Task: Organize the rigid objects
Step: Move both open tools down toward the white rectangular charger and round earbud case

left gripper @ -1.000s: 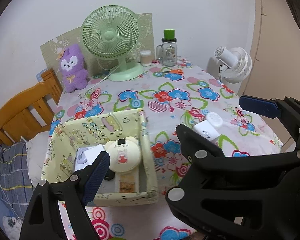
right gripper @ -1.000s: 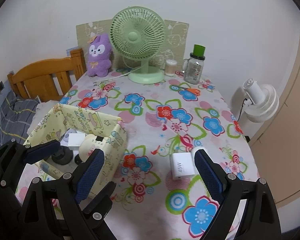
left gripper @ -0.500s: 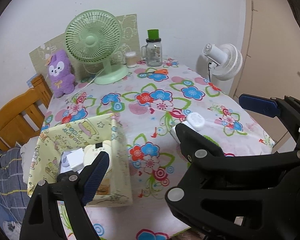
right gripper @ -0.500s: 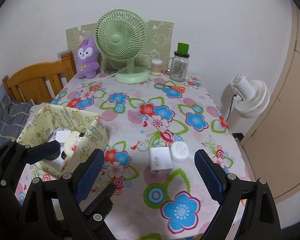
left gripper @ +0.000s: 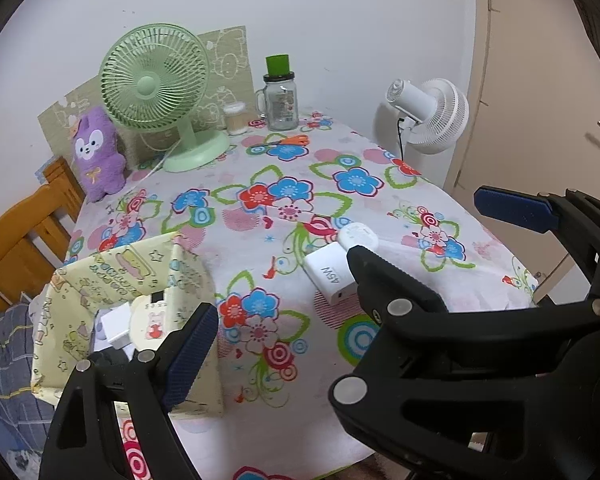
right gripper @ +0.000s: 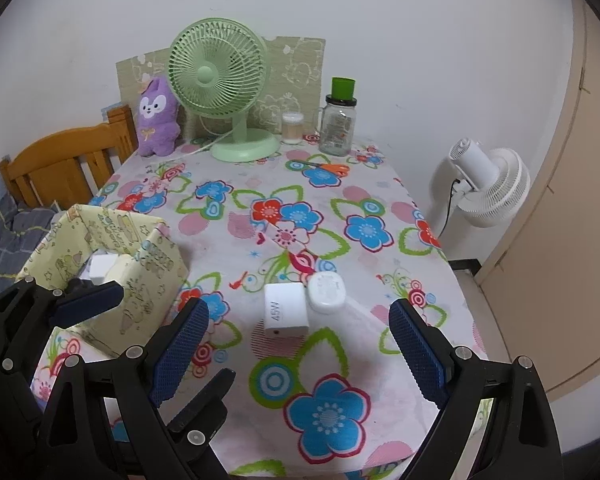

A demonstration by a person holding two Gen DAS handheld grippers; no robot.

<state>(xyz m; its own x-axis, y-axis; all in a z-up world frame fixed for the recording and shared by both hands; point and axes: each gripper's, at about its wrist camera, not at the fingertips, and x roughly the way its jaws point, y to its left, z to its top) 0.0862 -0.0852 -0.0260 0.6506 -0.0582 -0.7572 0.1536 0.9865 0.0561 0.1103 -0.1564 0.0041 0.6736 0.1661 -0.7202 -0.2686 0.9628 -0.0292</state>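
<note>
Flowered cloth covers the table, which stands against a white wall. The charger and the round case lie touching each other near the front right; the yellow box, already holding white items, sits at the near left edge.

The right gripper is spread wide and empty above the charger. The left gripper is also wide and empty, with one finger beside the box.

Risks:
- Closing on the charger may nudge the touching case toward the right edge.
- The box wall is thin, so a finger bumping it may push the box off the near edge.

Compared with one second ago, both views have shifted sideways: the box sits further left and the charger now lies between the right fingers.
</note>
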